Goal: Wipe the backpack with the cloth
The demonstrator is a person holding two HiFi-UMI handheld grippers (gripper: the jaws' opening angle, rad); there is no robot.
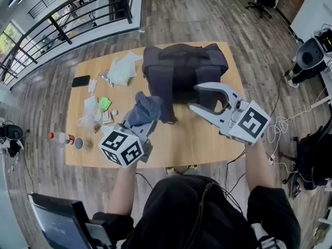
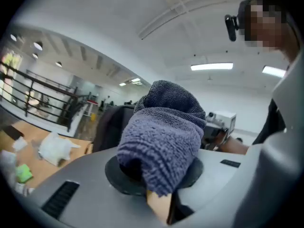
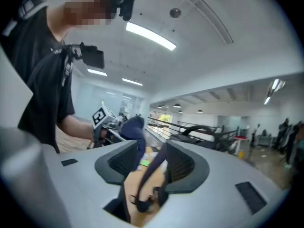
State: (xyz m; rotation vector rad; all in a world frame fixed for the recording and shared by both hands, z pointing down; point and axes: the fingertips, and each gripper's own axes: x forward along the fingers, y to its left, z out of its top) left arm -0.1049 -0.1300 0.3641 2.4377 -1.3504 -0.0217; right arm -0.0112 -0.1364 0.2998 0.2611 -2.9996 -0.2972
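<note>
At the bench's (image 1: pixel 207 144) left edge one red-capped bottle (image 1: pixel 61 137) is resting, and one black phone (image 1: pixel 80 81) is lying farther back. The left tool (image 1: pixel 140 124) is pinching the one blue-grey terry cloth (image 1: pixel 145 109), which is bunching over its jaws just beside the backpack's near-left corner. The one backpack (image 1: pixel 181 69), dark and soft-sided, is sitting at the bench's middle, slumping a little. The right tool (image 1: pixel 196 96) is hovering at the pack's near-right side with its jaws spread wide. A thin dark strap (image 3: pixel 152 172) is showing between them, unpinched. Both forearms are reaching forward, holding the two tools roughly level.
</note>
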